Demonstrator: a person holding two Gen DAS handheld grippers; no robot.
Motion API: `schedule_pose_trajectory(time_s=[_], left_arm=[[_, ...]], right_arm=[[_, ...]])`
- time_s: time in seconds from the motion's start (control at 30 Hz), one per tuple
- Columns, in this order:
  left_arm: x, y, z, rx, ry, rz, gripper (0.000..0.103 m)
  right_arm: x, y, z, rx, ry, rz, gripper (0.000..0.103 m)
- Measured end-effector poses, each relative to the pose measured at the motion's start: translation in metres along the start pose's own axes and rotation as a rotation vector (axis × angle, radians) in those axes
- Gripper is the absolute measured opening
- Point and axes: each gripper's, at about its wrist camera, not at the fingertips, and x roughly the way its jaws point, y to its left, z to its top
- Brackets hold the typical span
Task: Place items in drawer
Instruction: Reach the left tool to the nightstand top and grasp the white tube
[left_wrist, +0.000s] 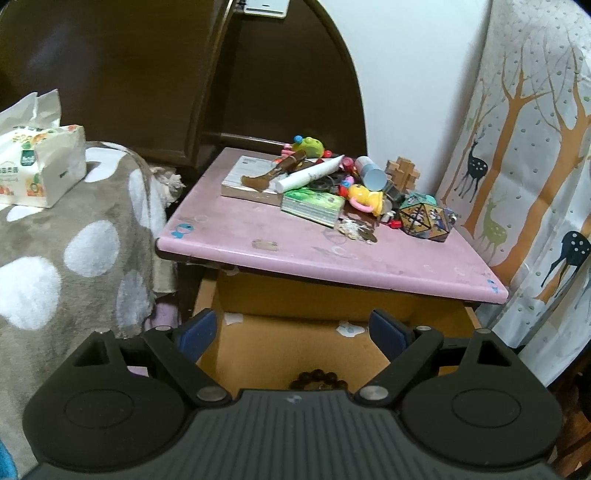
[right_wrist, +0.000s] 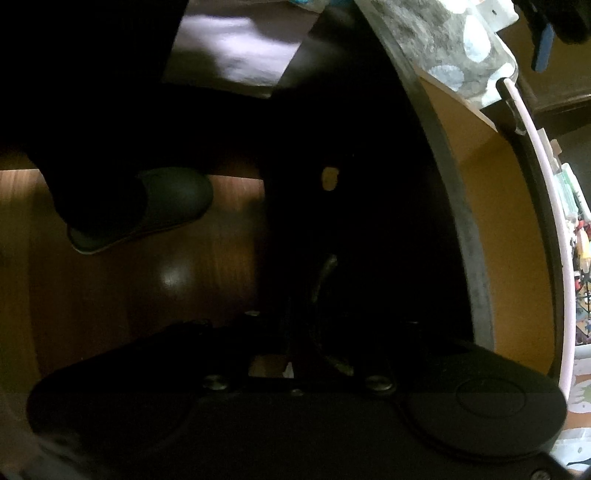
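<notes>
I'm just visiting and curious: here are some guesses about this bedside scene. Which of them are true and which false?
1. The drawer under the pink tabletop is pulled open. True.
2. The left gripper is clamping a yellow toy. False: its jaws are spread and empty; the yellow toy lies on the tabletop.
3. A dark bead bracelet lies in the drawer. True.
4. The tissue pack sits on the pink tabletop. False: it rests on the spotted blanket beside it.
5. The right gripper shows clearly open fingers. False: that view is too dark to tell.
</notes>
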Motion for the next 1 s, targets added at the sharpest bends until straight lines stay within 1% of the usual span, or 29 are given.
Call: schedule_pose_trajectory(time_s=[0.03,0.1,0.23,0.3,0.43,0.5,0.57,0.63,0.7,0.87,0.93,1.0], left_arm=[[0.002,-0.002,-0.001,0.003,0.002,0.001,0.091],[0.006,-0.006,-0.002,0.010,0.005,0.002,0.090],[0.013,-0.014,-0.004,0.024,0.012,0.006,0.091],[0.018,-0.019,-0.005,0.031,0.014,0.012,0.090],[0.027,-0.031,-0.005,0.040,0.017,0.029,0.090],[0.029,-0.039,0.000,0.060,0.008,0.044,0.091],[0.036,-0.048,0.009,0.089,0.007,0.047,0.090],[0.043,-0.057,0.020,0.119,0.008,0.048,0.090],[0.051,-0.065,0.032,0.151,0.006,0.052,0.090],[0.082,-0.069,0.073,0.231,-0.010,0.080,0.090],[0.094,-0.071,0.090,0.263,-0.017,0.091,0.090],[0.106,-0.072,0.106,0.295,-0.023,0.102,0.087]], right_arm=[[-0.001,0.000,-0.001,0.006,-0.004,-0.002,0.026],[-0.003,-0.001,-0.002,0.026,-0.015,0.000,0.031],[-0.006,0.002,-0.007,0.051,-0.044,0.008,0.039],[-0.004,0.004,-0.007,0.069,-0.051,0.015,0.046],[-0.003,0.007,-0.008,0.077,-0.066,0.007,0.050],[-0.003,0.007,-0.008,0.086,-0.072,0.014,0.056],[-0.002,0.009,-0.008,0.087,-0.077,0.013,0.059],[-0.002,0.011,-0.009,0.086,-0.082,0.010,0.060],[-0.003,0.008,-0.012,0.099,-0.096,0.024,0.062],[-0.004,0.006,-0.015,0.122,-0.122,0.047,0.067],[-0.004,0.006,-0.016,0.120,-0.129,0.049,0.067],[-0.004,0.004,-0.017,0.125,-0.132,0.057,0.067]])
